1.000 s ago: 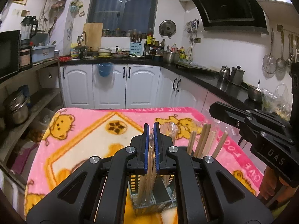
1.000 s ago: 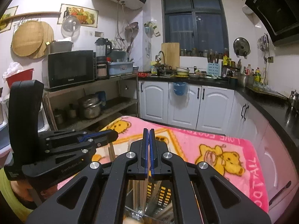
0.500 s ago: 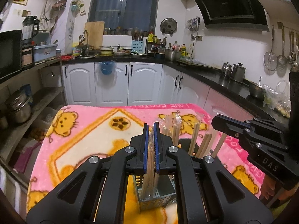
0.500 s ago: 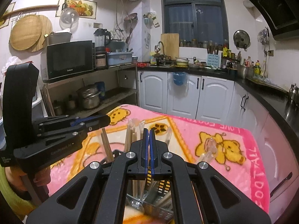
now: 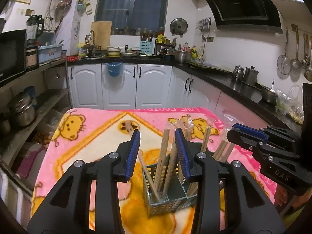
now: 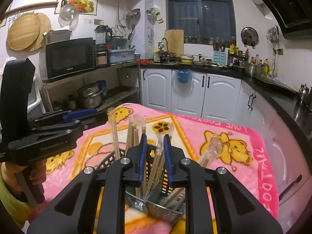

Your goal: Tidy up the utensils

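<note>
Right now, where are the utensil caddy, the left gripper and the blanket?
utensil caddy (image 5: 167, 207), left wrist view, front perforated wall.
left gripper (image 5: 157, 154), left wrist view, gap midway between fingertips.
blanket (image 5: 93, 142), left wrist view, bare cream patch.

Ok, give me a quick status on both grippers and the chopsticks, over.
Left gripper and right gripper open, fingers just opened, nothing gripped. Chopsticks standing loose in the metal holder on the pink blanket. Nothing in the way.

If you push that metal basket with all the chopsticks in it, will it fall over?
Probably it would slide before tipping: the metal basket sits flat on the fuzzy pink blanket, though soft cloth may snag it. The tall chopsticks lean outward above its rim, so a hard shove up high could likely topple it.
</note>
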Action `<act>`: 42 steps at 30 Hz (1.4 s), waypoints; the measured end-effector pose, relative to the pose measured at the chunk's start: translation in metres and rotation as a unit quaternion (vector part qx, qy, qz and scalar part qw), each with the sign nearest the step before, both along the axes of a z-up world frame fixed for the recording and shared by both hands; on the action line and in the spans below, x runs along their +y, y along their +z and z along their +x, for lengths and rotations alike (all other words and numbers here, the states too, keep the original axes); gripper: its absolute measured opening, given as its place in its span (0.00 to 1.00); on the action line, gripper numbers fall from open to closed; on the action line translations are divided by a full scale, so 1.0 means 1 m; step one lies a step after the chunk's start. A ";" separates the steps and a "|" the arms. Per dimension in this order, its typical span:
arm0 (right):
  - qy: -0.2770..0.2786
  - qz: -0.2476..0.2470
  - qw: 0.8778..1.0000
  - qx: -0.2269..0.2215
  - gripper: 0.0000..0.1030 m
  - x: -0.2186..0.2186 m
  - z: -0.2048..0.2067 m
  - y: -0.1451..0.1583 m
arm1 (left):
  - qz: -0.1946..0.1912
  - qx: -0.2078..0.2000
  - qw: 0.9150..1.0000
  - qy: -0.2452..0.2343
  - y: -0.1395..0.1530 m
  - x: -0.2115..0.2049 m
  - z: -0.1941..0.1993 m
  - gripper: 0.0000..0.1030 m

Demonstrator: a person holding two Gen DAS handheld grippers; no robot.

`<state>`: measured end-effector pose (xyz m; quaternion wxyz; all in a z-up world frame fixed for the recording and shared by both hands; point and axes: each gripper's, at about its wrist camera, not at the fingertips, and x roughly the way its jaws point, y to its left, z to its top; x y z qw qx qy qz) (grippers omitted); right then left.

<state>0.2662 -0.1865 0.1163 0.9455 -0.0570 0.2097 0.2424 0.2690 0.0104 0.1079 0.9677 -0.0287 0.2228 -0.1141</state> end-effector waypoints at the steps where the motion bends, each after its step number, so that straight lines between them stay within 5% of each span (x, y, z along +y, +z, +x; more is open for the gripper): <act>1: -0.002 0.000 1.000 0.000 0.23 -0.001 -0.001 0.000 | -0.001 0.000 1.000 0.000 0.000 0.002 -0.001 0.36; 21: -0.020 0.008 1.000 -0.016 0.52 -0.020 -0.032 0.005 | -0.012 -0.009 1.000 0.015 0.016 0.012 -0.029 0.89; 42: -0.039 0.013 0.997 -0.059 0.85 -0.043 -0.099 -0.001 | -0.018 -0.003 0.999 0.037 0.010 0.009 -0.075 0.90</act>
